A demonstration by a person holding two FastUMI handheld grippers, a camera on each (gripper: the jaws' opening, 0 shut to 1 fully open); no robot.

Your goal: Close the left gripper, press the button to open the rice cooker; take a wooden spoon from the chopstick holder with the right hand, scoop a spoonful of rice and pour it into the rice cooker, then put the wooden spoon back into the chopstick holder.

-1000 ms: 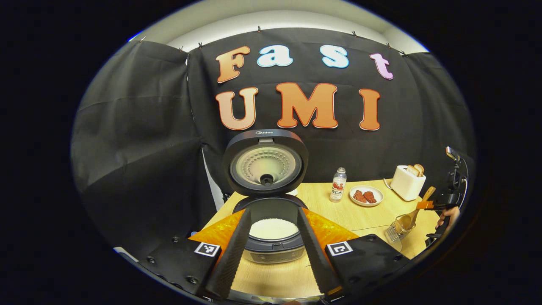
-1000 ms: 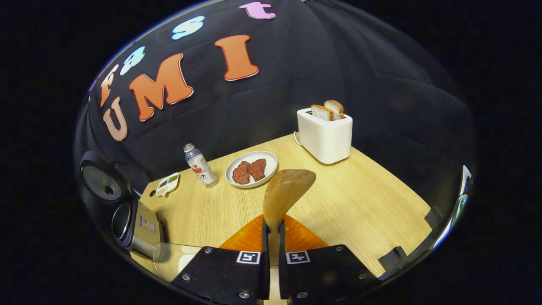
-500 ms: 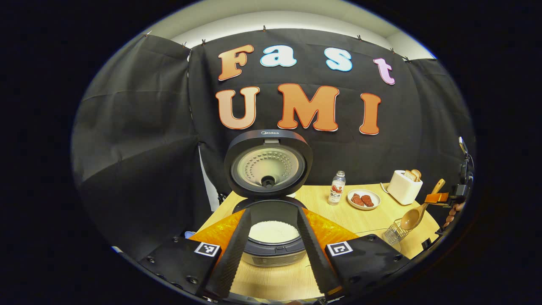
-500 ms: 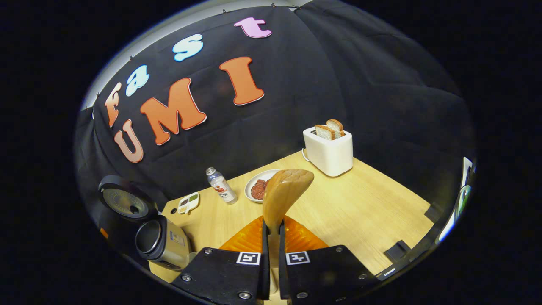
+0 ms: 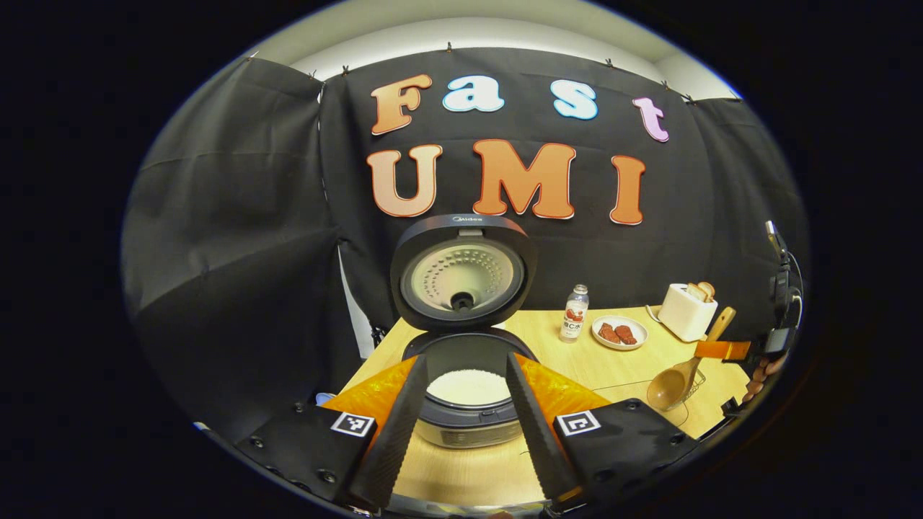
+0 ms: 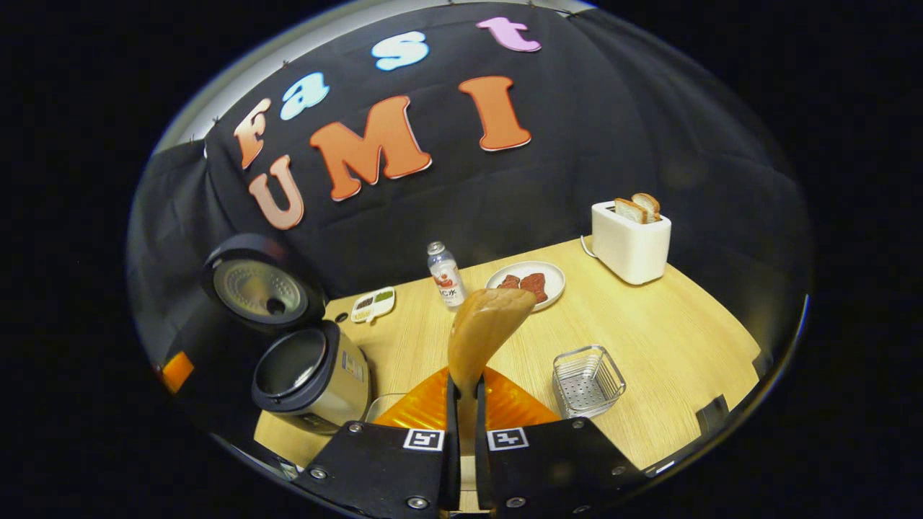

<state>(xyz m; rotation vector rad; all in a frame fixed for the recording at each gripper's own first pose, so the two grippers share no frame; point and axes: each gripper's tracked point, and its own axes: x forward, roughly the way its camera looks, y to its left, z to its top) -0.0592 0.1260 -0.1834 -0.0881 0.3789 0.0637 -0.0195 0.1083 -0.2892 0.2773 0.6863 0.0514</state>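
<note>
1. With its lid standing upright, the rice cooker (image 5: 467, 393) sits open at the left end of the table (image 6: 649, 339); white rice shows in the pot in the left gripper view.
2. Left gripper (image 5: 461, 375): fingers spread wide, gripping nothing, framing the cooker pot from the front.
3. Right gripper (image 6: 461, 386): clamped on the handle of the wooden spoon (image 6: 482, 333), fingers nearly together. Bowl end sticks up and forward above the fingertips, clear of the table.
4. In the left gripper view the spoon (image 5: 674, 378) hangs bowl-down at the far right, over the table edge, held by the right gripper (image 5: 721, 350), with a hand (image 5: 758, 371) just behind it.
5. Wire chopstick holder (image 6: 587, 380): on the table just right of the spoon, apart from it.
6. Cooker (image 6: 311, 375) is to the spoon's left in the right gripper view, well apart.
7. Behind: bottle (image 6: 445, 274), plate (image 6: 525, 282) with two reddish pieces, small dish (image 6: 373, 303), toaster (image 6: 630, 238) with two bread slices.
</note>
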